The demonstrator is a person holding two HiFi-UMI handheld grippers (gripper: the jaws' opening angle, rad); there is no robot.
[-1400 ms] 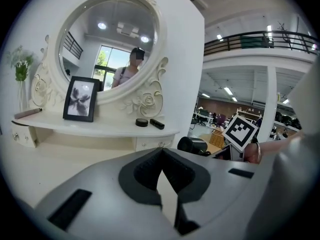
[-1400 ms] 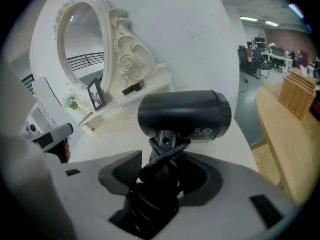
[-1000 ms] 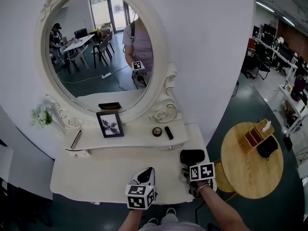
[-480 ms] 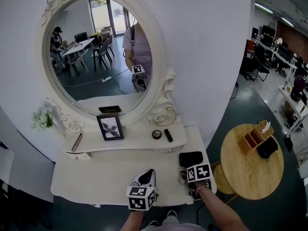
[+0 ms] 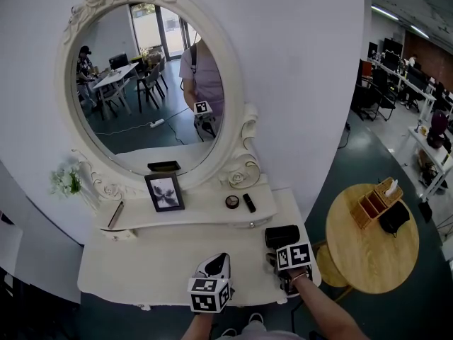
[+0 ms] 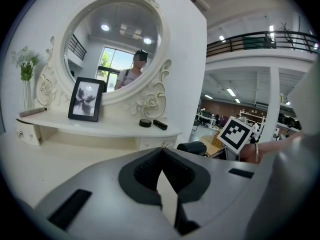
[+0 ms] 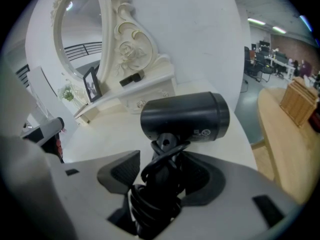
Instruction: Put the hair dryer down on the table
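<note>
head: above, steeply down | both gripper views: low, close, facing mirror [image 6: 115, 44] | shared: table [image 5: 141, 261]

The hair dryer [image 5: 282, 235] lies at the right end of the table [image 5: 141, 261], before the shelf [image 5: 202, 211] bearing the picture frame [image 5: 163, 192] under the mirror [image 5: 148, 83]

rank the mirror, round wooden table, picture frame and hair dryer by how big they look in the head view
1. mirror
2. round wooden table
3. picture frame and hair dryer: about alike, dryer partly hidden, not ranked
</note>
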